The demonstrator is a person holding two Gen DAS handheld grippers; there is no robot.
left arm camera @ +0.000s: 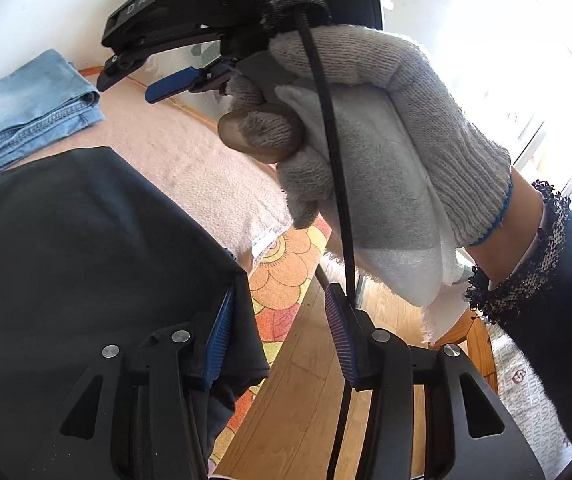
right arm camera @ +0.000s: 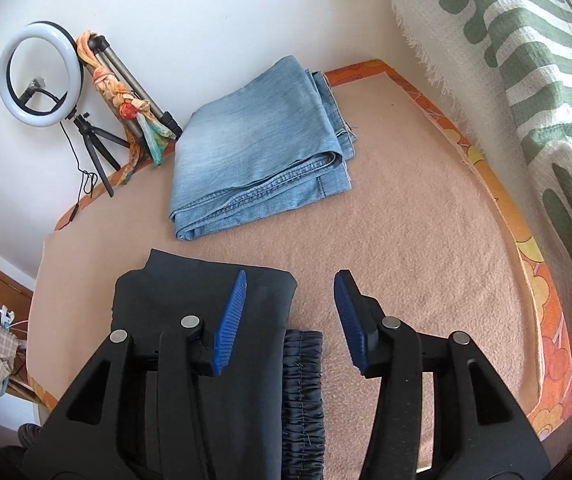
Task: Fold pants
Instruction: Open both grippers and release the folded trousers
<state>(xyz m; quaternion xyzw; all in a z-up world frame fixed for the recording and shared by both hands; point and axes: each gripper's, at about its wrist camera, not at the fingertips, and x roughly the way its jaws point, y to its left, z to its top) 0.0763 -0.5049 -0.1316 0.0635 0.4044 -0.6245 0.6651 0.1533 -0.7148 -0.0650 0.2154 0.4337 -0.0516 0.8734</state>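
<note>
Pink blanket (right arm camera: 405,220) covers the bed, with folded blue jeans (right arm camera: 254,148) lying near the wall. Nearer the cameras lie the dark pants (right arm camera: 206,292), folded flat, their elastic waistband (right arm camera: 303,380) peeking out beside the fold. Both tongs, left tongs (left arm camera: 282,336) and right tongs (right arm camera: 289,320), stand open and grip nothing. One risk: the left blue pad (left arm camera: 218,336) sits against the cloth, so pulling away carelessly could drag the fold open.

"DAS" on right tongs (left arm camera: 174,80)
</note>
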